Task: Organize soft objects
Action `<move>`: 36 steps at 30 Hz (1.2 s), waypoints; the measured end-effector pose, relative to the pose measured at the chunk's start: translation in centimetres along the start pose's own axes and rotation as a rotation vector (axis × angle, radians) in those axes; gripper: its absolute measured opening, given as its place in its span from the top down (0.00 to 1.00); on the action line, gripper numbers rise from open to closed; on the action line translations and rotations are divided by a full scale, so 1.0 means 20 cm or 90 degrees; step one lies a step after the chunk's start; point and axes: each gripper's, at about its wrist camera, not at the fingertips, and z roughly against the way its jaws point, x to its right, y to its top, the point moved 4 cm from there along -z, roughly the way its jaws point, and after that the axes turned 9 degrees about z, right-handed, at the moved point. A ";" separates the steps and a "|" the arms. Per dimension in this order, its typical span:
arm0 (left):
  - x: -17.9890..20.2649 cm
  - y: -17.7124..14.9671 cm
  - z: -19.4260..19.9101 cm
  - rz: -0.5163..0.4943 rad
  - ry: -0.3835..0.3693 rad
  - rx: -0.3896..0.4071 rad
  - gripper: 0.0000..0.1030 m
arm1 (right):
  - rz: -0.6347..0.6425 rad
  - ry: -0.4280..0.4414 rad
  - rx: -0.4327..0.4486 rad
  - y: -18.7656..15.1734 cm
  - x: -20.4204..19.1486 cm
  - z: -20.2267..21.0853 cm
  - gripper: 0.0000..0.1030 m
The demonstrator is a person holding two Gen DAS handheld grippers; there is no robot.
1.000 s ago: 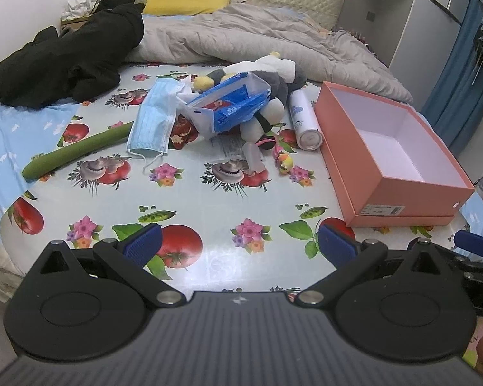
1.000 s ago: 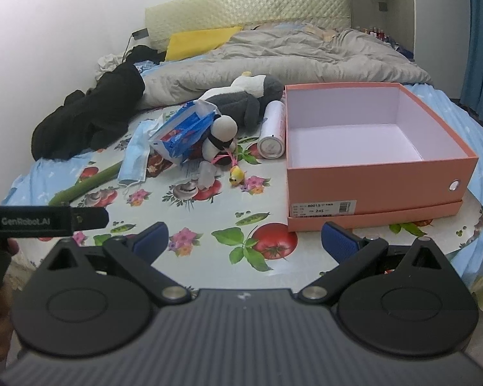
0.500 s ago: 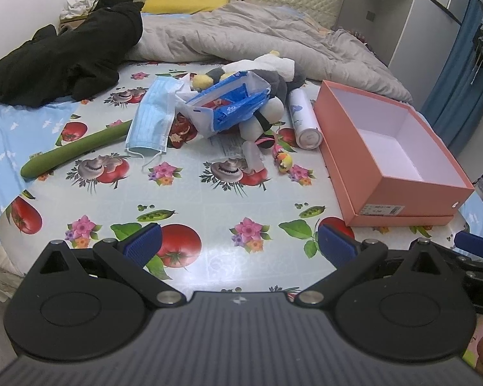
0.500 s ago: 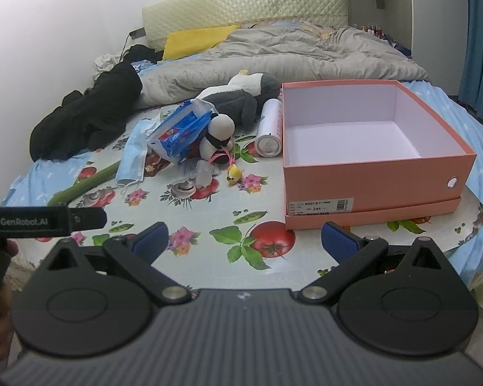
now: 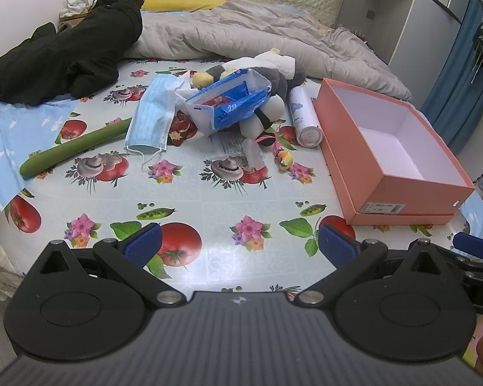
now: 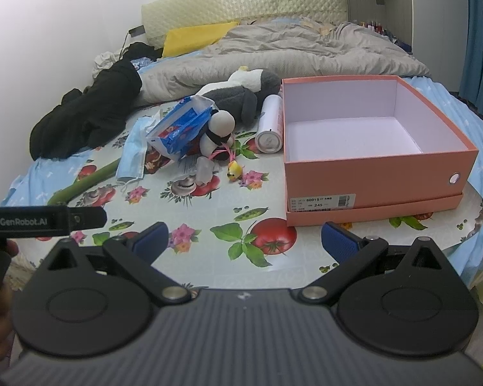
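Barely anything's changing: both tongs, left (image 5: 238, 244) and right (image 6: 244, 236), are still hanging wide and empty, the pink box (image 6: 373, 173) still waiting unfilled.

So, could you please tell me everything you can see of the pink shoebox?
The pink shoebox is an open cardboard box without lid on top, white and empty inside. It sits upright on what looks like its own lid, on the printed tablecloth. Its near end bears a barcode label and a metal eyelet. The white spray can lies along its left side.
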 end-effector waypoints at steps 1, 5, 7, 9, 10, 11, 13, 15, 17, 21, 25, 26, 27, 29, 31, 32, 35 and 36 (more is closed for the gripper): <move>0.00 0.00 0.00 0.000 -0.001 0.000 0.00 | -0.001 0.001 0.000 0.00 0.00 0.00 0.00; -0.01 0.00 0.00 0.001 -0.002 0.000 0.00 | 0.000 0.001 0.000 0.00 0.00 0.00 0.00; -0.01 0.00 0.00 0.001 -0.002 -0.001 0.00 | -0.003 0.002 -0.002 -0.01 0.00 0.00 0.00; -0.01 0.00 0.00 0.000 0.000 -0.001 0.00 | -0.005 0.004 -0.002 -0.01 0.00 -0.01 0.00; -0.01 0.00 0.00 0.000 -0.001 -0.001 0.00 | -0.006 0.004 -0.002 -0.01 0.00 -0.01 0.00; -0.01 0.00 -0.01 0.001 -0.001 -0.002 0.00 | -0.007 0.004 -0.003 -0.01 0.00 -0.01 0.00; -0.02 0.00 -0.01 0.004 -0.003 -0.004 0.00 | -0.009 0.008 -0.008 -0.01 0.00 -0.02 0.00; -0.02 0.01 -0.02 0.004 -0.002 -0.005 0.00 | -0.012 0.010 -0.008 -0.01 0.01 -0.03 0.00; -0.02 0.01 -0.03 0.005 -0.004 -0.006 0.00 | -0.014 0.007 -0.007 0.00 0.01 -0.03 0.00; -0.03 0.00 -0.06 0.006 -0.004 -0.013 0.00 | -0.022 0.010 -0.013 -0.01 0.02 -0.04 0.00; -0.03 0.00 -0.09 0.009 -0.013 -0.025 0.00 | -0.028 0.011 -0.020 -0.03 0.02 -0.06 0.00; -0.03 0.00 -0.09 0.010 -0.013 -0.027 0.00 | -0.029 0.011 -0.021 -0.03 0.02 -0.06 0.00; -0.03 0.00 -0.10 0.010 -0.012 -0.030 0.00 | -0.029 0.011 -0.023 -0.03 0.03 -0.07 0.00; -0.04 -0.01 -0.12 0.005 -0.007 -0.034 0.00 | -0.031 0.010 -0.024 -0.04 0.03 -0.07 0.00; -0.04 -0.01 -0.13 -0.001 -0.004 -0.034 0.00 | -0.036 0.015 -0.025 -0.05 0.04 -0.08 0.00; -0.04 0.00 -0.14 -0.002 -0.002 -0.034 0.00 | -0.038 0.019 -0.025 -0.05 0.05 -0.09 0.00; -0.06 0.01 -0.19 0.002 0.000 -0.037 0.00 | -0.046 0.025 -0.032 -0.06 0.05 -0.12 0.00; -0.07 0.01 -0.20 0.005 -0.001 -0.039 0.00 | -0.047 0.025 -0.036 -0.06 0.05 -0.14 0.00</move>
